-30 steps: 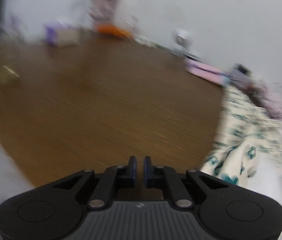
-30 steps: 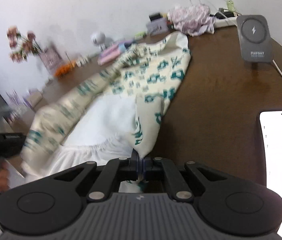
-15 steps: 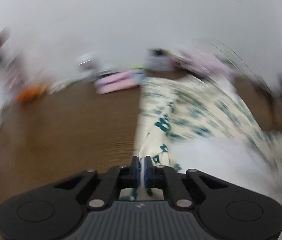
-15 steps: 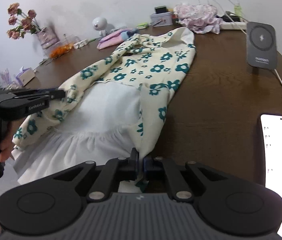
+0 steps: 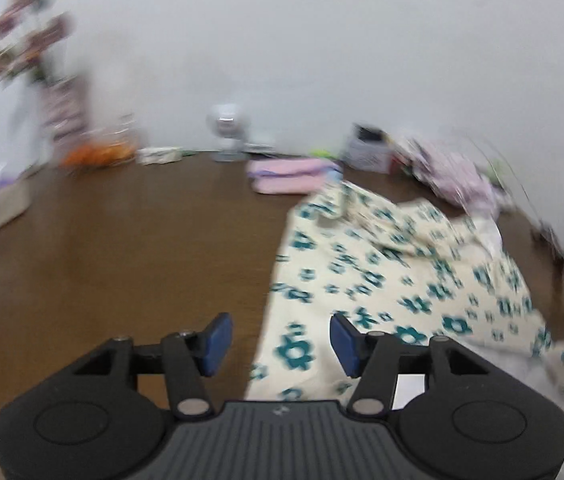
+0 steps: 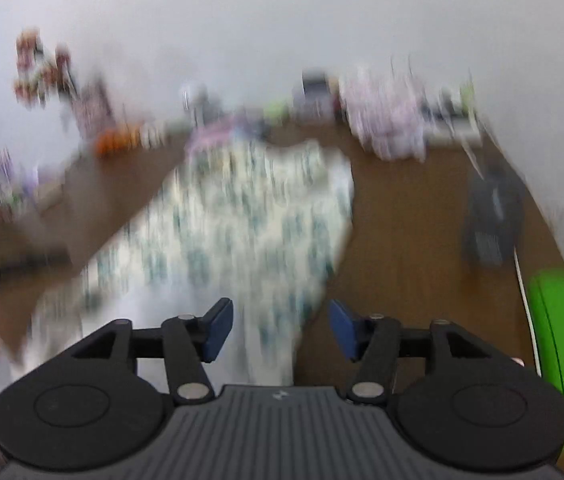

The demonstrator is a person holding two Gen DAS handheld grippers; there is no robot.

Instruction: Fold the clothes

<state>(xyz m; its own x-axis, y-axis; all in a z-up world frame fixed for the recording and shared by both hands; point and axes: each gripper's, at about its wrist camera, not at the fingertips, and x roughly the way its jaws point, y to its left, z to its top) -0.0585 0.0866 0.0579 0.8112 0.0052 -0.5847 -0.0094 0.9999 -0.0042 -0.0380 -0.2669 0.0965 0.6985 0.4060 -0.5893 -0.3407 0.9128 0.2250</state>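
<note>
While both sets of jaws are opening, with nothing pinched between the blue pads, the floral garment (image 5: pixel 394 276) lies spread on the brown bench (image 5: pixel 122 256), its cream cloth running away from the left gripper (image 5: pixel 278 338) toward the far wall. The right gripper (image 6: pixel 280 330) hangs above the near edge of the same garment (image 6: pixel 242 216), and that view is badly smeared, so fine detail there cannot be read. To do this release well, I judge both grippers should part fully and lift clear without snagging the cloth, so the fold just laid stays flat; only then should a fresh edge be chosen. Around the work sit a folded pink pile (image 5: pixel 290 170) just beyond the garment's far end, a crumpled lilac heap (image 5: pixel 458 178) near the far right, a flower vase (image 5: pixel 62 92) and a green object (image 6: pixel 554 332) on the right. None crowds the cloth, though the pink pile limits pushing it farther away.
</note>
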